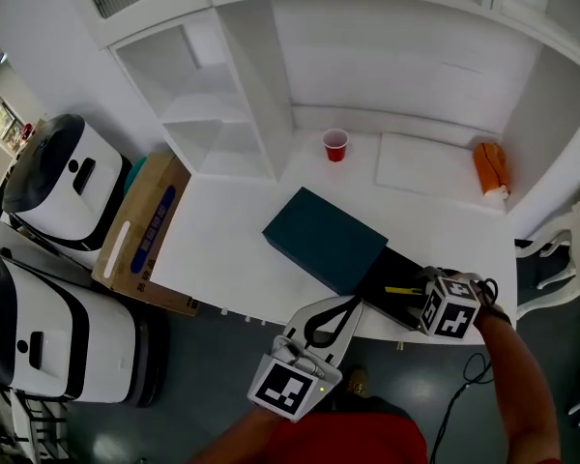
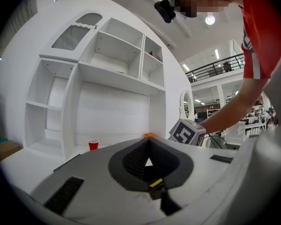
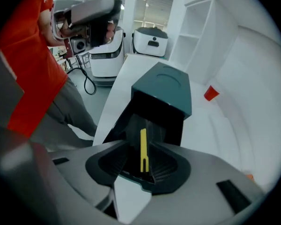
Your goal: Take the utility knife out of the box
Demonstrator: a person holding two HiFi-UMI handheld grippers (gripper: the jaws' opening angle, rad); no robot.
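Observation:
A dark teal box (image 1: pixel 324 238) lies on the white table (image 1: pixel 222 259), its black inner tray (image 1: pixel 391 283) slid out toward the front edge. A yellow utility knife (image 1: pixel 402 290) lies in that tray. My right gripper (image 1: pixel 418 294) reaches down into the tray. In the right gripper view the right gripper (image 3: pixel 140 142) is open, and the knife (image 3: pixel 143 150) lies between its pads, which stand apart from it. My left gripper (image 1: pixel 351 304) hovers at the table's front edge beside the box. Its tips meet in the left gripper view (image 2: pixel 148 144), with nothing held.
A red cup (image 1: pixel 335 145) and an orange object (image 1: pixel 490 167) stand at the back of the table, under white shelving (image 1: pixel 222 114). A cardboard box (image 1: pixel 143 230) and two white machines (image 1: pixel 63 177) stand on the floor at left. A white chair (image 1: pixel 561 254) is at right.

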